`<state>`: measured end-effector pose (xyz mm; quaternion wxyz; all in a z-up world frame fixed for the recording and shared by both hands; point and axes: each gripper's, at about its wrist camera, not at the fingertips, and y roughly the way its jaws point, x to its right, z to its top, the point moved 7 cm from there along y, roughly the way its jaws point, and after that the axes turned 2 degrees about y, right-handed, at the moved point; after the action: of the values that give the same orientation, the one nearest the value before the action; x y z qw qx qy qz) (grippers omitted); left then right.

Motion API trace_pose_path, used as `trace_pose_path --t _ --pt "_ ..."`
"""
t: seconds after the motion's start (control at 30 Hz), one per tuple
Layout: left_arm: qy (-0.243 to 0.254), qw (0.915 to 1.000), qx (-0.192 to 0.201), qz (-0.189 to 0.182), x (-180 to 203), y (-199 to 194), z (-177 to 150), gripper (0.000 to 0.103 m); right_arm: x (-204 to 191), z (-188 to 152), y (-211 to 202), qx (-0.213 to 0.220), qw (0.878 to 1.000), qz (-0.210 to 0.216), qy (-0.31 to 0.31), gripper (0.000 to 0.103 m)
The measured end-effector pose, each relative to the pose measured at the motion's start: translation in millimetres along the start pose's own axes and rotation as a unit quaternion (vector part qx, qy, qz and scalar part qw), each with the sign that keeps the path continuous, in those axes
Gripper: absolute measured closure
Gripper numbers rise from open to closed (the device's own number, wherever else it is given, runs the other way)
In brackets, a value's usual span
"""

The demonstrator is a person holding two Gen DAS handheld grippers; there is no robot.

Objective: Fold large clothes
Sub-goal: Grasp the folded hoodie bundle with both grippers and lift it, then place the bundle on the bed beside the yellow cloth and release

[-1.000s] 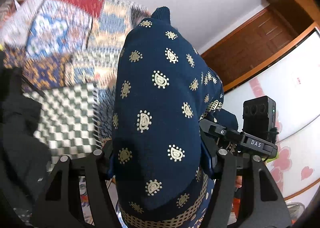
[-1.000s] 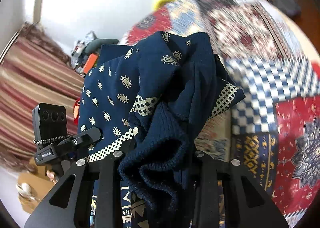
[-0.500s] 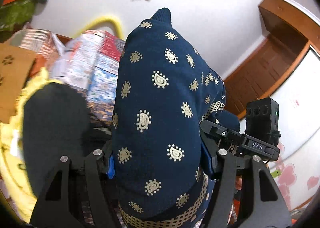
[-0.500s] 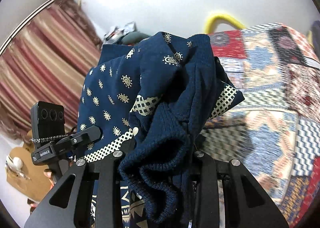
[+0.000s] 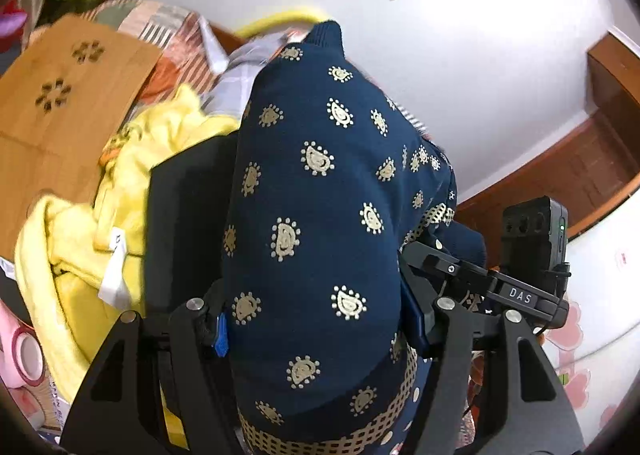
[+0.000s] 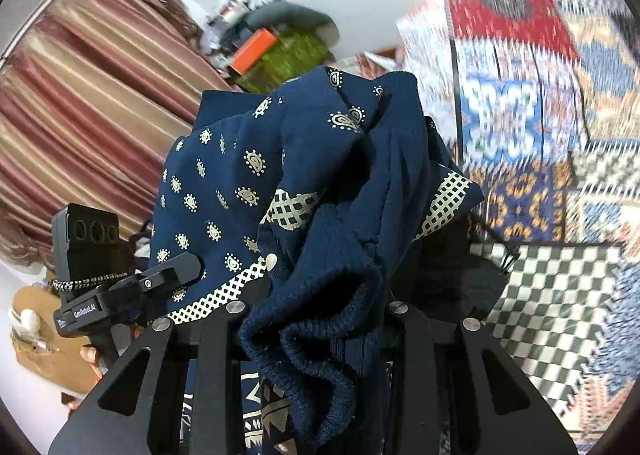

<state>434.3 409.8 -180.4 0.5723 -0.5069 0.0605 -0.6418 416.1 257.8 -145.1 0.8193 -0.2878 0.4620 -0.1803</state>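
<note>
Each hand-held gripper pinches navy sweater (image 5: 320,215); yellow garment (image 5: 80,247) left view only.

The navy garment (image 5: 320,215) is a knit piece printed with small cream paisley motifs and a cream lattice border band near its hem. It is bunched into a thick folded bundle, raised off the surface. In the right wrist view a ribbed cuff (image 6: 320,319) droops from its folds, opening toward the camera.
</note>
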Motion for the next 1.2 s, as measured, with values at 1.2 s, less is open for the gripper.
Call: trace_pose_path --t 1.2 --pt "0.061 0.9759 0.035 0.206 -23 -23 -81 0.007 41 -82 -24 -0.032 0.979 -0.192 -0.063 0.036"
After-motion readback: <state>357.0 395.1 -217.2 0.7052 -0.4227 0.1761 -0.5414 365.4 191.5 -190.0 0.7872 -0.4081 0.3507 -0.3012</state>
